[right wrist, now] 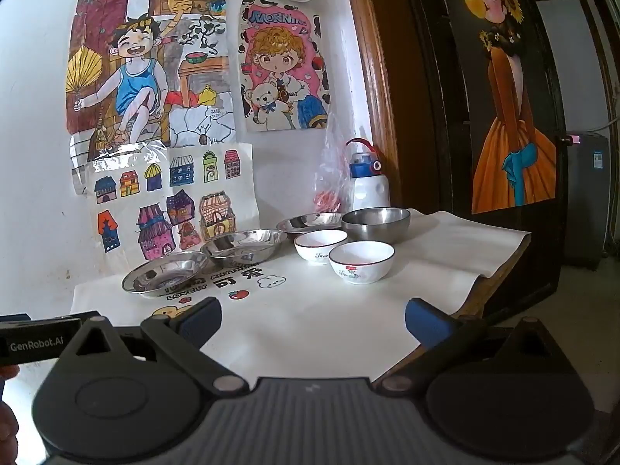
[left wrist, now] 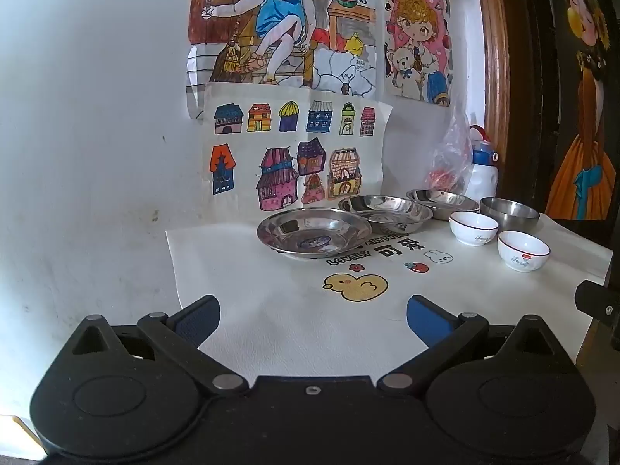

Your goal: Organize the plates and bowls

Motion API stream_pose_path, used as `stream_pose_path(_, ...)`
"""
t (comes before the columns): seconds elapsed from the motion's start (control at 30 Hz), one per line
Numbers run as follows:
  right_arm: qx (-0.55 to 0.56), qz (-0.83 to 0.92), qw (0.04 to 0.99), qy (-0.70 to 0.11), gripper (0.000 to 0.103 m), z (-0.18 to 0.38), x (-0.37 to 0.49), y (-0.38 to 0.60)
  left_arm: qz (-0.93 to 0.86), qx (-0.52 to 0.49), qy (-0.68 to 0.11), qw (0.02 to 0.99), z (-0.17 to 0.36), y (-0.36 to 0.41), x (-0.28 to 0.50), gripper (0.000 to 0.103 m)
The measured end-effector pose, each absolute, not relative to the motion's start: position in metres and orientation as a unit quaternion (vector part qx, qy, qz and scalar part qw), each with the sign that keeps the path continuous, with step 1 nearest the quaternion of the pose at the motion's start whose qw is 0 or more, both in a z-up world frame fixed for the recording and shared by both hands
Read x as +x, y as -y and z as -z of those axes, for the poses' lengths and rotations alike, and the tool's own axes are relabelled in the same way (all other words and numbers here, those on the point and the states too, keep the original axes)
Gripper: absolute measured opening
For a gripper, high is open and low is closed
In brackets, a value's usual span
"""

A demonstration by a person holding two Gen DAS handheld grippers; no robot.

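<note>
- Both tools are at the bottom of their own views: the left hand-held gripper (left wrist: pixel 313 316) and the right hand-held gripper (right wrist: pixel 313 317) each have their blue pads spread as wide as they go, with nothing between them but bare cloth.
- The desk (left wrist: pixel 271 329) is covered with a white cloth printed with a yellow duck, and all the dishes sit toward its far edge, well apart from both tools.
- In the left wrist view, three steel plates run from frame centre to the right: the nearest steel plate (left wrist: pixel 314 232), a middle steel plate (left wrist: pixel 385 209) just behind it, and a far steel plate (left wrist: pixel 441 199).
- At centre right stand the steel bowl (left wrist: pixel 509 211), a white bowl (left wrist: pixel 473 228) and a second white bowl (left wrist: pixel 523 250), close together but separate.
- A bottle (left wrist: pixel 482 170) and a plastic bag (left wrist: pixel 449 155) stand behind them by the wall.
- Judged from this, the task is at its start: nothing is stacked and nothing is gripped.
- The next move probably calls for reaching forward to one dish and closing on its rim; the shallow plates offer only a thin, slippery edge.
- Like should likely nest with like.
</note>
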State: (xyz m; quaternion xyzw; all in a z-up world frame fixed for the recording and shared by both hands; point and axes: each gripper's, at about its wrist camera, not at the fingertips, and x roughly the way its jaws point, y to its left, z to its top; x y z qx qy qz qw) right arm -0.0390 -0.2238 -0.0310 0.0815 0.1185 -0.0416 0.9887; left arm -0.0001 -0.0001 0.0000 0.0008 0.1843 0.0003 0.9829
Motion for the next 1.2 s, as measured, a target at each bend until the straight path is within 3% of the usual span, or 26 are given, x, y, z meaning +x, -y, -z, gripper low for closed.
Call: stream_pose_path(1.2, 0.081, 0.041, 0.989, -0.121, 0.103, 0.0288, -0.0397, 0.2266, 0.000, 0.001, -0.186, 0.983, -0.0004, 0.0002, -0.0003, 0.102)
